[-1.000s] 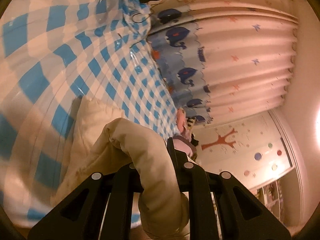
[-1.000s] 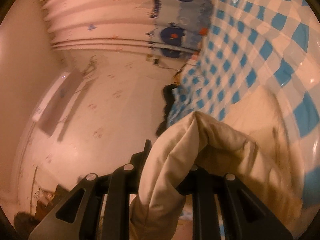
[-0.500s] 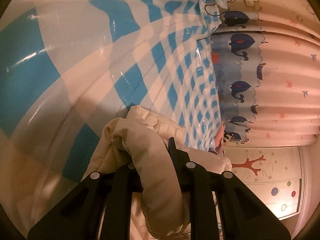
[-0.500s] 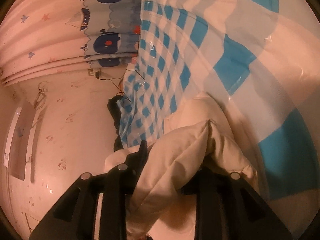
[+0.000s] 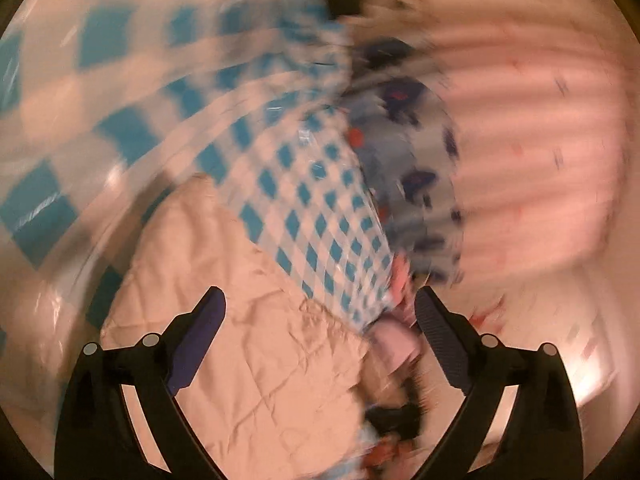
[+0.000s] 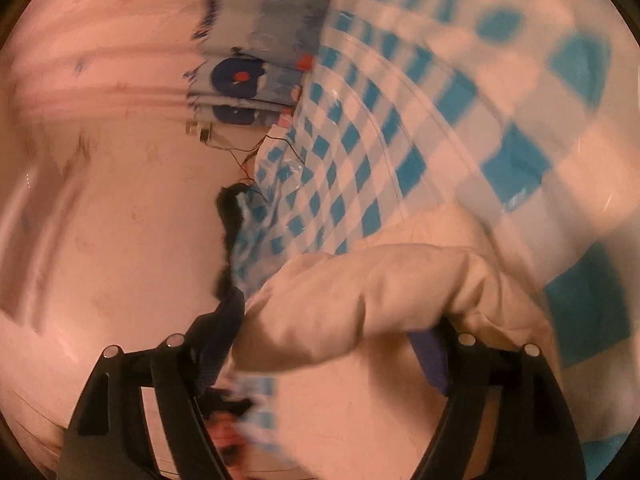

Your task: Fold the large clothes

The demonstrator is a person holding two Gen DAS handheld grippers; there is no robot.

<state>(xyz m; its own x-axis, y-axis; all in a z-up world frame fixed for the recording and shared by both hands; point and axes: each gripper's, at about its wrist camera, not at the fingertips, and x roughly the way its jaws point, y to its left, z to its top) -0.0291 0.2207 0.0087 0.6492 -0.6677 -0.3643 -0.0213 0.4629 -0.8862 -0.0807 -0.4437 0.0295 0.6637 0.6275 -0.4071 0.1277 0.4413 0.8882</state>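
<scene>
Both grippers have let go of the cream quilted garment (image 5: 256, 320) that each had pinched a second ago. The left gripper (image 5: 320, 312) now has its jaws opening wide, nothing between the pads, the fabric lying flat beneath them on the blue-and-white checked plastic sheet (image 5: 312, 184). The right gripper (image 6: 340, 320) is opening too; a puffy fold of the garment (image 6: 372, 292) sits between its fingers, draped over the right-hand one, but the pads no longer squeeze it.

Since the earlier frames the garment has gone from a bunched ridge held in each jaw to a spread, creased panel. In the left wrist view its long axis runs diagonally, from lower right near the gripper up toward the left across the sheet. The cloth looks padded, stitched in a diamond pattern, matte and wrinkled; the sheet is glossy, with crisp fold lines. A pleated pink curtain (image 5: 540, 140) with a whale-print border (image 5: 404, 160) hangs beyond the sheet's edge. Both views are smeared by motion.
</scene>
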